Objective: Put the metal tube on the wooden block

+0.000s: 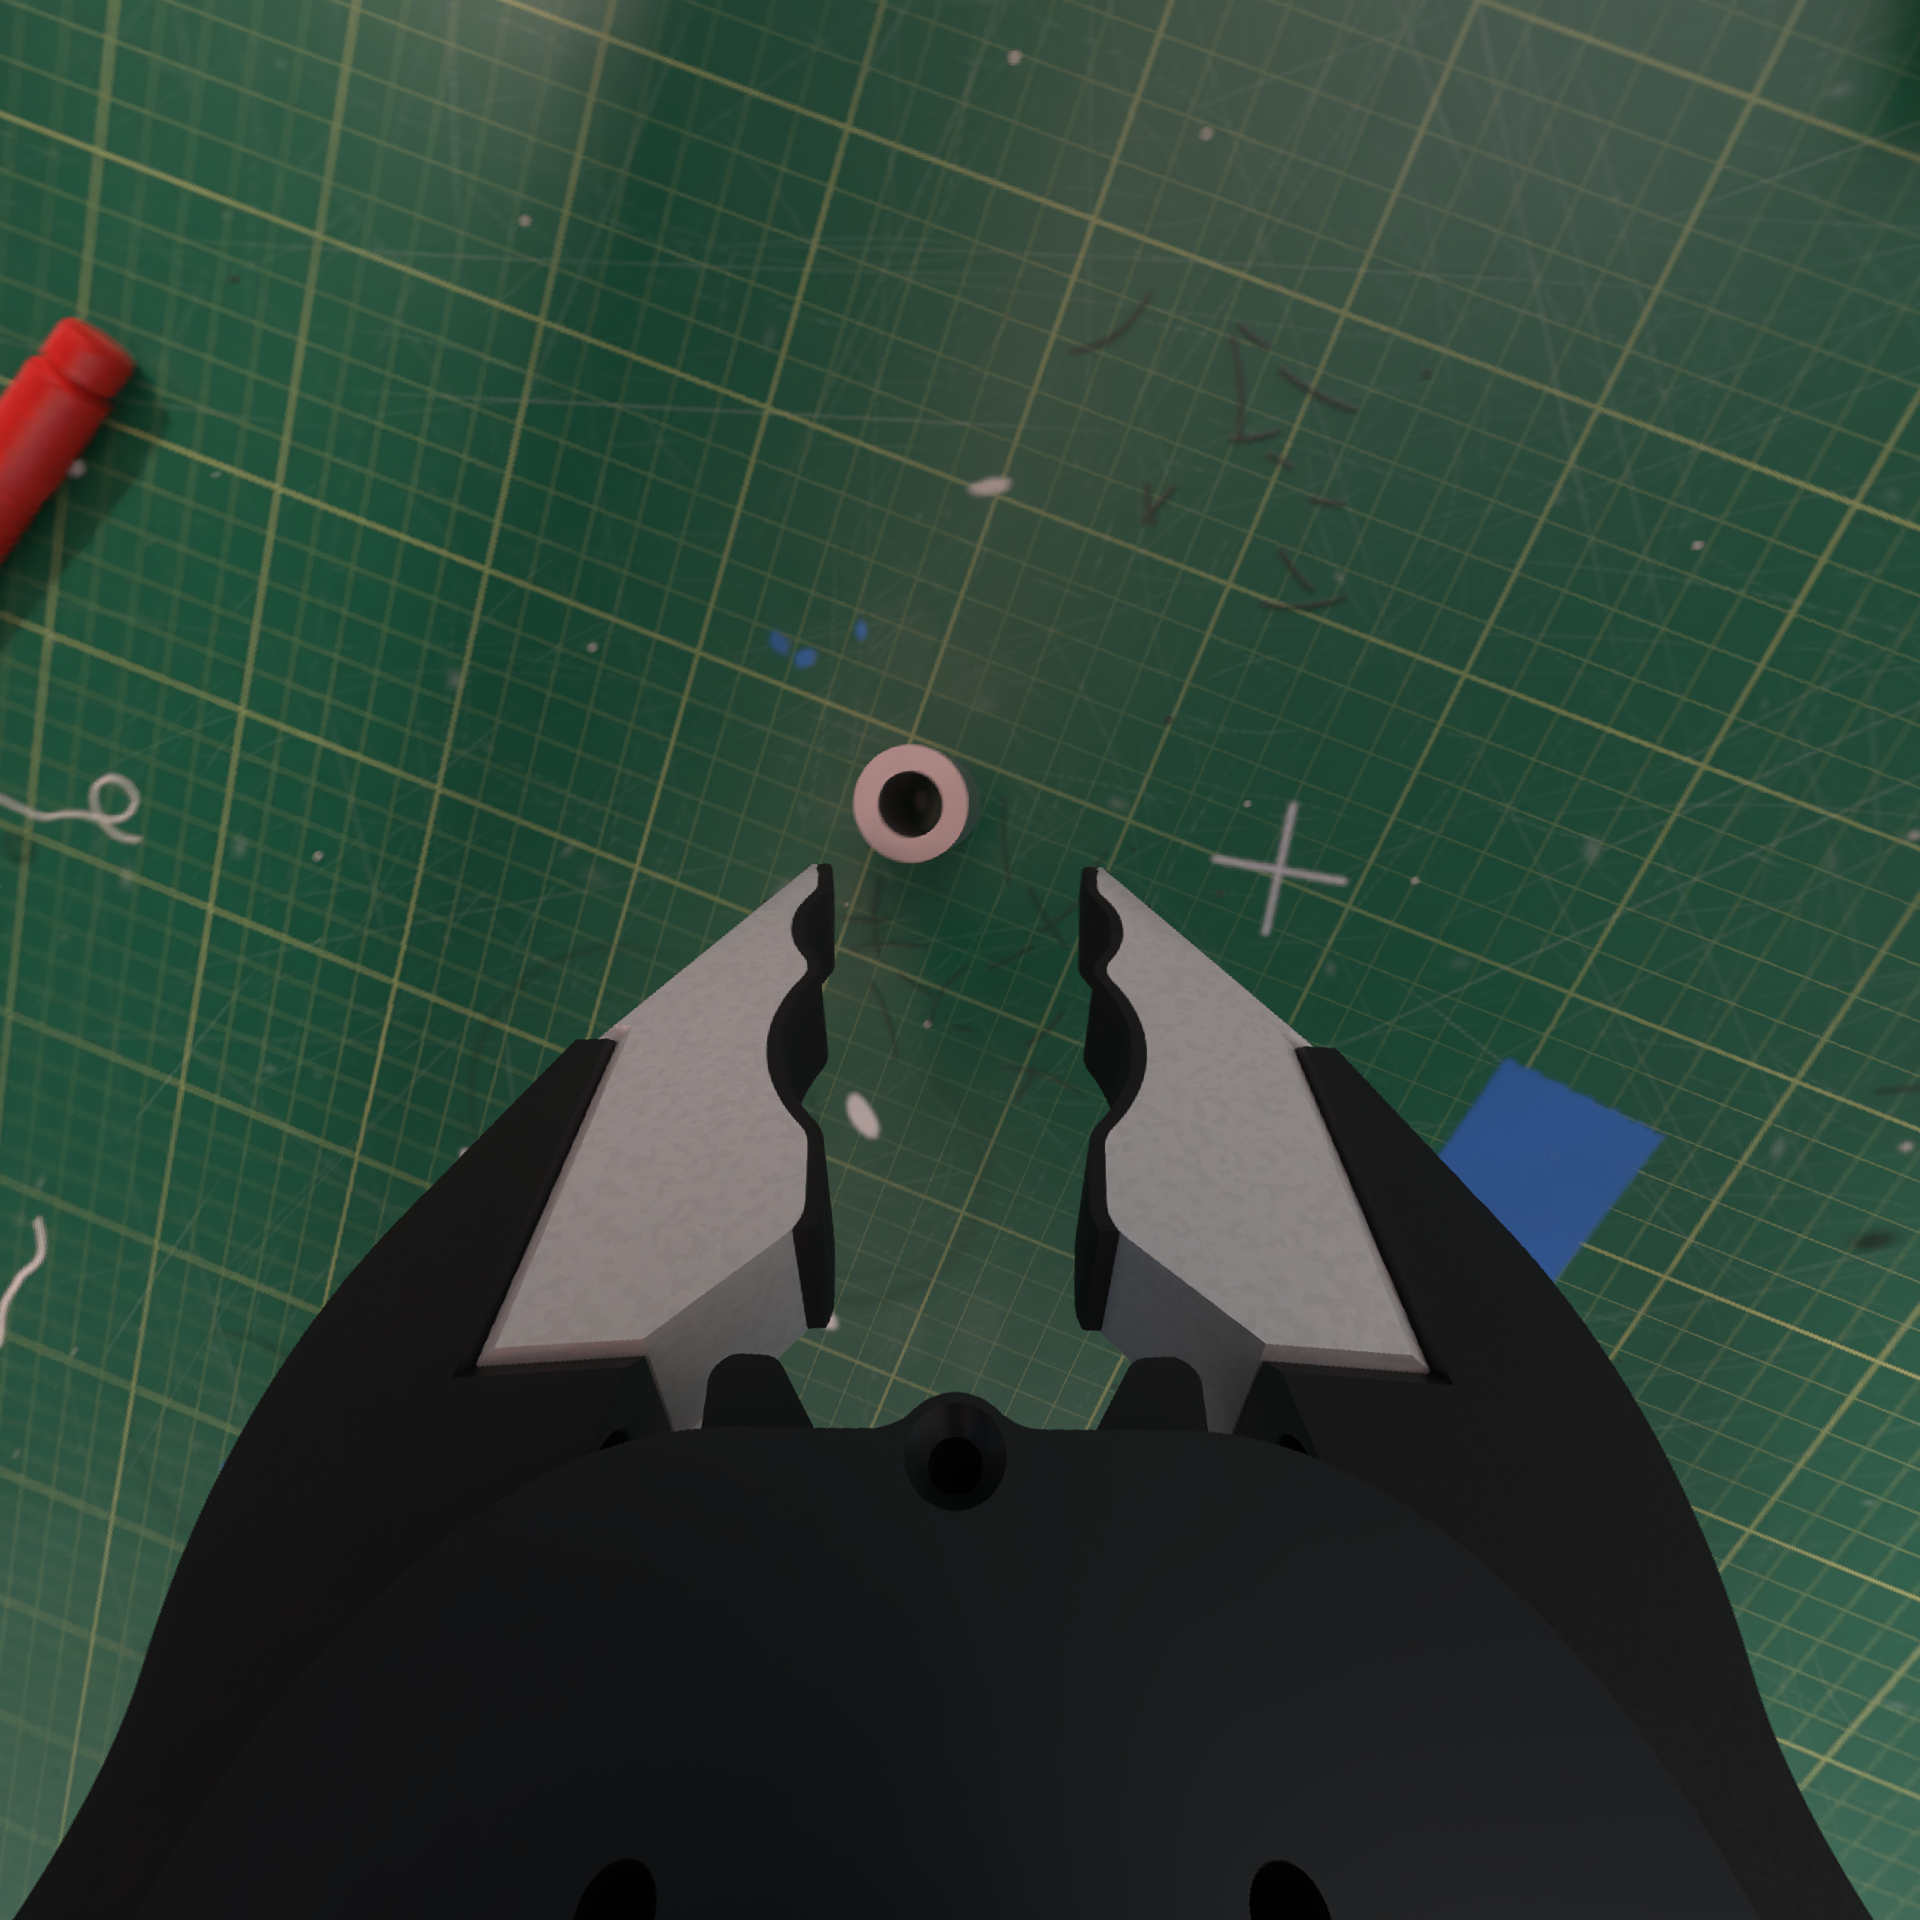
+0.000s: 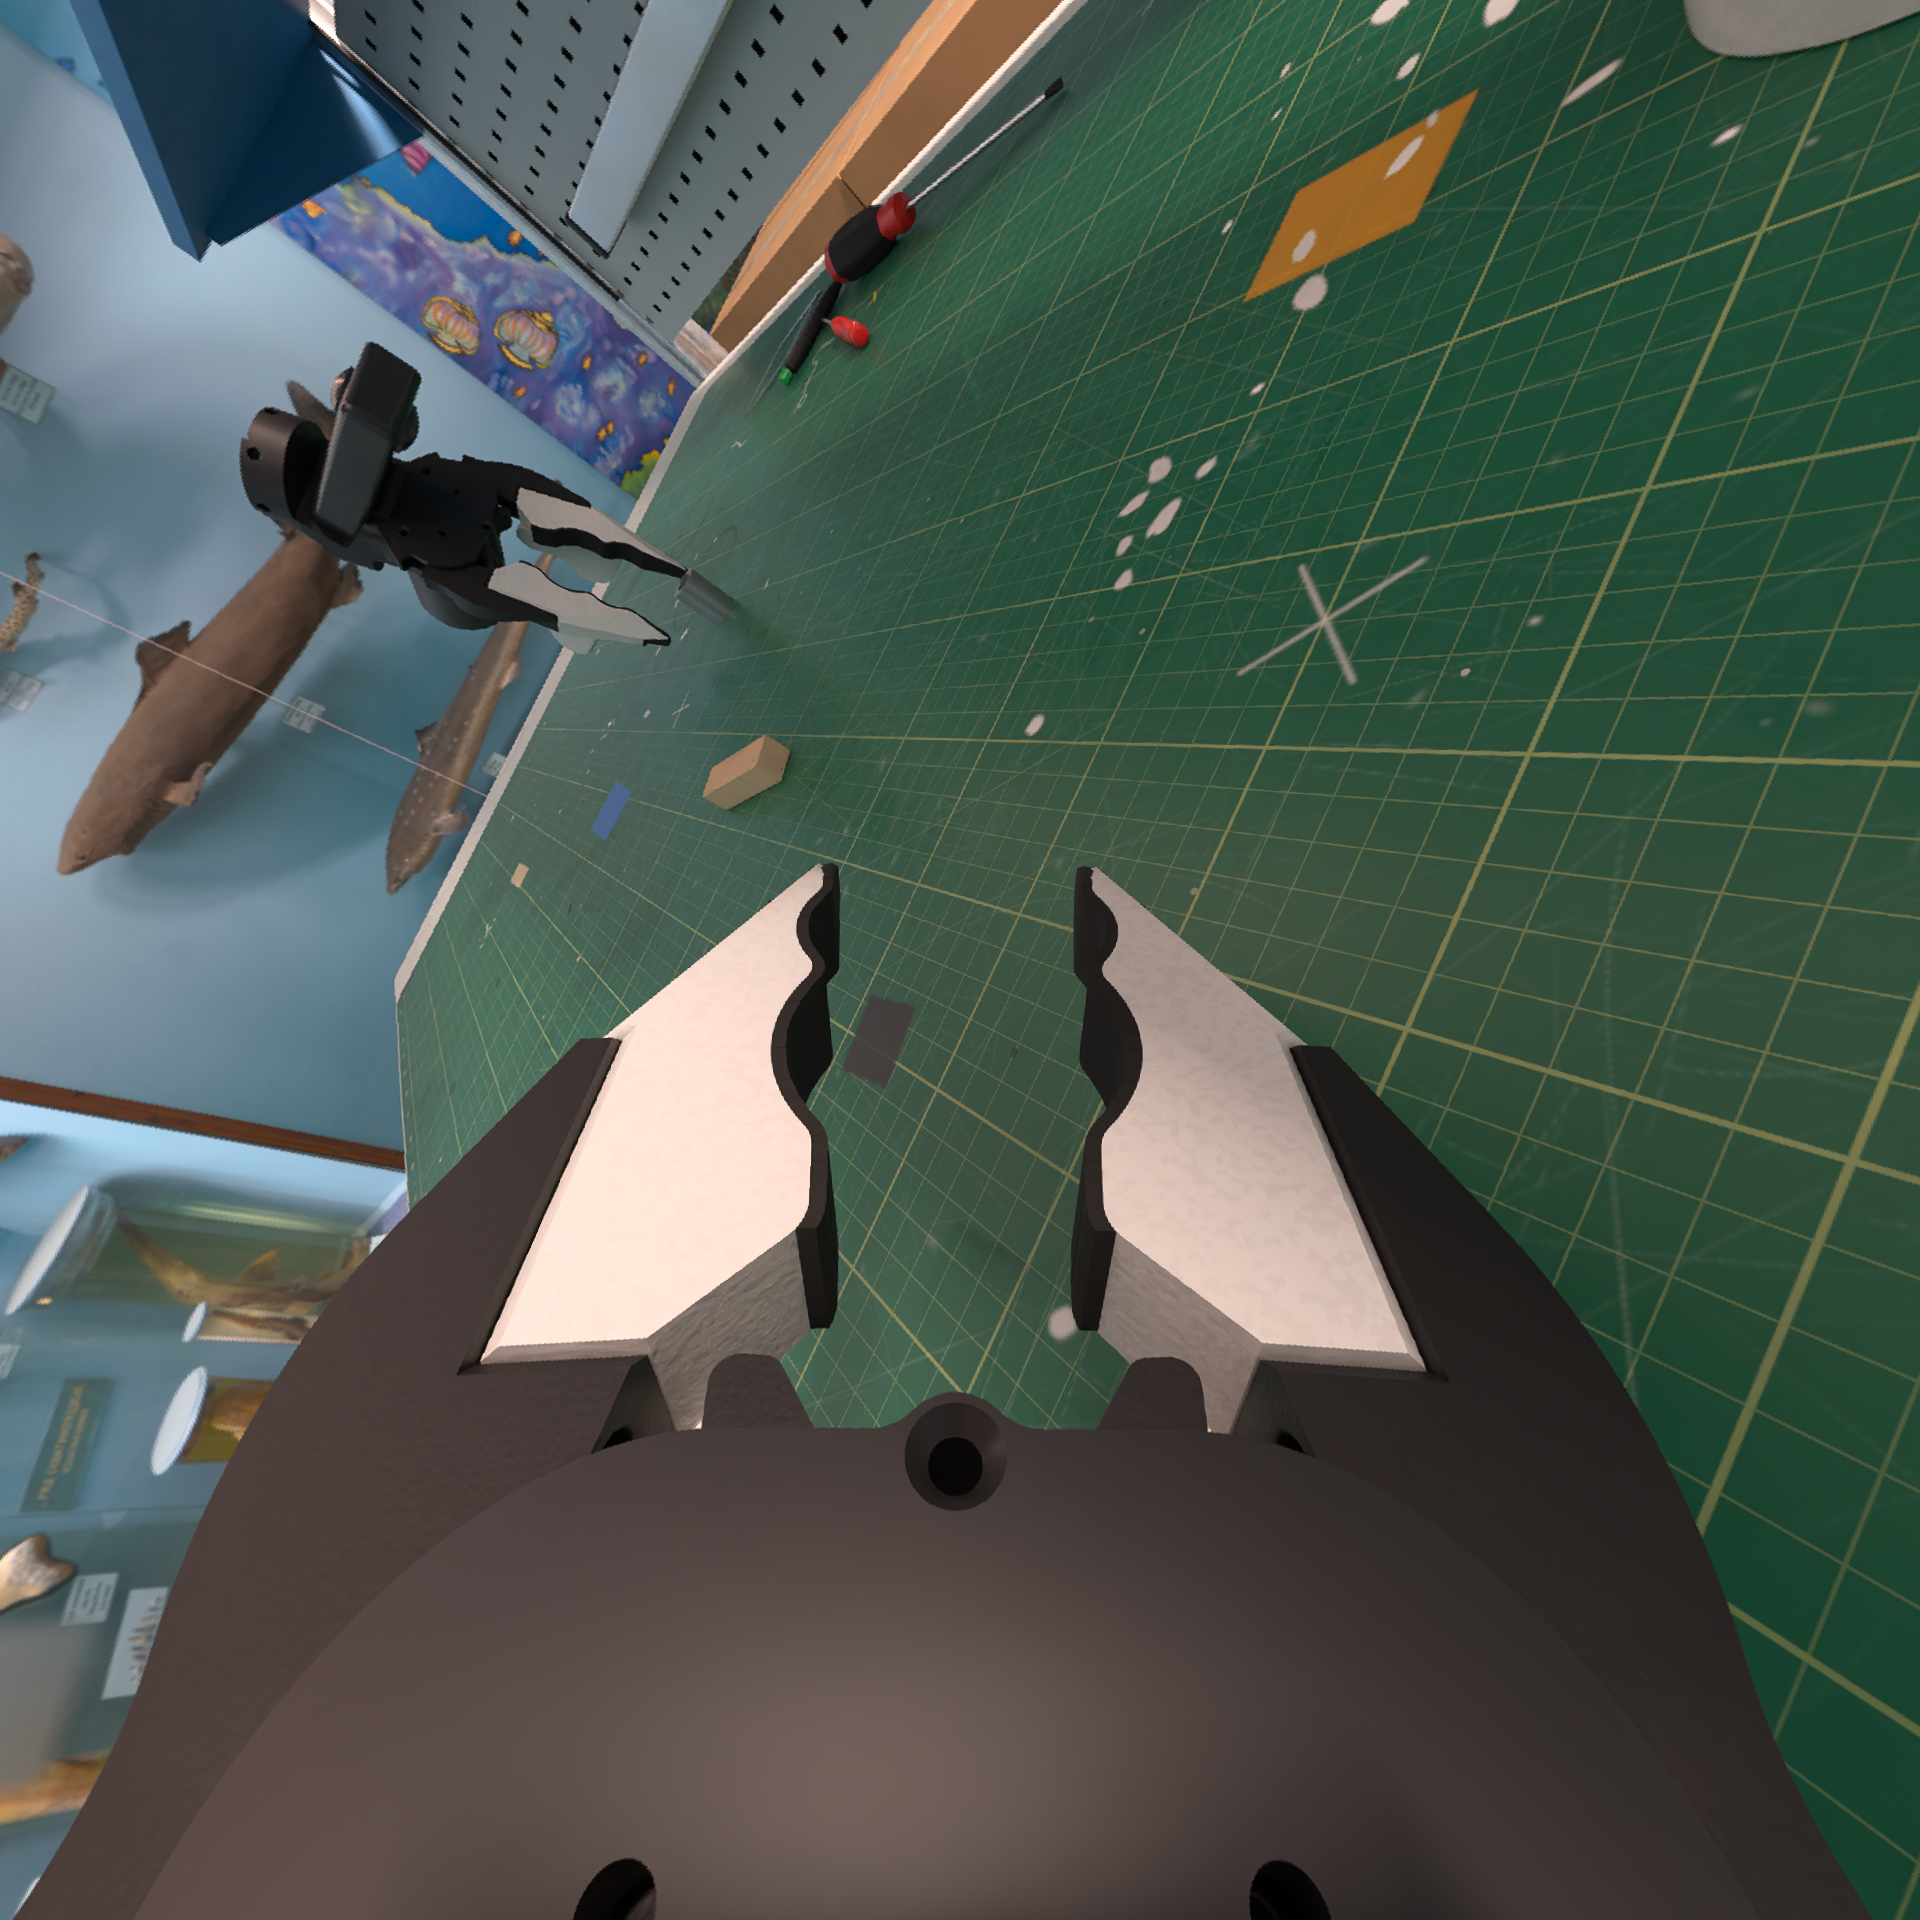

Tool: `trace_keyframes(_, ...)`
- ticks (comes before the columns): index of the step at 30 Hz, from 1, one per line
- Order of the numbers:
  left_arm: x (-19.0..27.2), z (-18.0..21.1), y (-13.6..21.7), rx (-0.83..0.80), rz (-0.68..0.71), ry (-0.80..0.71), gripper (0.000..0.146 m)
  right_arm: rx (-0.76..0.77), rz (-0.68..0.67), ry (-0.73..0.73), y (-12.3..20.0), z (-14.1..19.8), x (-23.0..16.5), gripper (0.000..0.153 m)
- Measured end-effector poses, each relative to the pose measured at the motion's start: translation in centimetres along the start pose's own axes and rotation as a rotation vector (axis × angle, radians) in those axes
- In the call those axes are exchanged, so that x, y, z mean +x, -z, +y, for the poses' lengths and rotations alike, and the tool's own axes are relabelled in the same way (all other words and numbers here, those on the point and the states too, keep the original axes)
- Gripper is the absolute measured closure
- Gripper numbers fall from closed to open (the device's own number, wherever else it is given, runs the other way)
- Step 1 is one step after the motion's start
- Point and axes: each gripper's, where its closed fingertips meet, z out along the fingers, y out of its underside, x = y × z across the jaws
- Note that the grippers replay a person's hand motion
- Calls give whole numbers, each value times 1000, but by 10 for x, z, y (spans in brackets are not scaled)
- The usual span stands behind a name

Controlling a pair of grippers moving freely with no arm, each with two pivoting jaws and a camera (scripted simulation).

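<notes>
Hanging above the desk (image 1: pixel 1455 312), a green gridded cutting mat scuffed with pale flecks and dark shavings: left hand-held gripper (image 1: pixel 956 873), pale matte fingers (image 1: pixel 686 1143) with wavy black inner pads spread apart, holding nothing. Standing upright just beyond the fingertips, slightly toward the left finger and not touching: metal tube (image 1: pixel 911 803), seen end-on as a pale ring around a dark bore. Lying far off to the left: a smooth red rounded handle (image 1: pixel 57 416). Showing near the right finger: a flat blue tape patch (image 1: pixel 1548 1164).

Hovering well apart over the same mat: right hand-held gripper (image 2: pixel 954 873), fingers likewise parted and empty. Lying ahead and to the left of it: wooden block (image 2: pixel 746 771), a small tan brick, bare on top, with the grey cylinder of the tube (image 2: pixel 707 597) standing beyond it at the tips of the other gripper (image 2: pixel 675 603).
</notes>
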Motion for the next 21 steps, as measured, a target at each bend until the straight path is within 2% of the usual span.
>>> trace_keyframes(4,7,-2,-9,-37,54,-13,102,0,1,-1,0,0,0,107)
trace_keyframes(9,1,-8,-14,-23,86,56,91,1,-1,-2,0,0,0,107)
trace_keyframes(10,-1,-8,-15,-22,93,71,95,1,-1,-2,0,0,0,107)
trace_keyframes(12,-5,-8,-16,-29,93,67,117,2,-2,-2,0,0,0,107)
trace_keyframes(13,-6,-8,-16,-28,90,67,124,2,-2,-1,0,0,0,107)
trace_keyframes(21,-5,-9,-4,14,80,109,124,4,-4,-1,0,0,0,107)
